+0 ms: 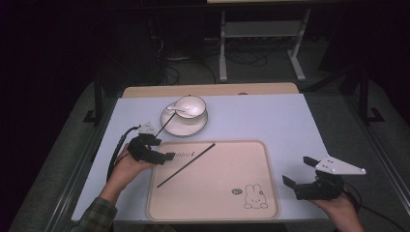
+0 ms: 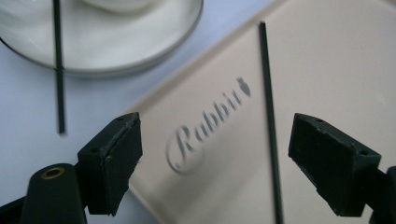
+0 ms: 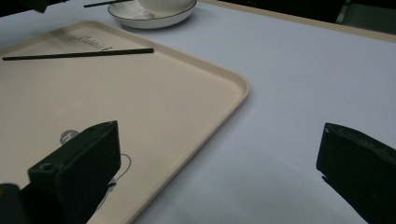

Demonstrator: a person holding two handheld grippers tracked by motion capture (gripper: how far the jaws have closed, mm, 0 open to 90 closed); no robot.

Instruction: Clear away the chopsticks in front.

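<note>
Work in hand: moving a pair of black chopsticks onto the tray.
Done: one chopstick [image 1: 186, 165] lies slantwise on the pink tray [image 1: 212, 212], free of the jaws.
Left: the second chopstick [image 1: 168, 121] leans on the plate [image 1: 185, 129] near the desk's far edge, not yet fetched.
Left gripper [image 1: 164, 155]: jaws wide, nothing held, at the tray's far left corner, over the laid chopstick.
Right gripper [image 1: 296, 172]: jaws wide, empty, near the desk's near right corner.
Bowl [image 1: 191, 106]: sits on the plate, a white spoon [image 1: 175, 110] in it.
Tray contents: one chopstick.
</note>
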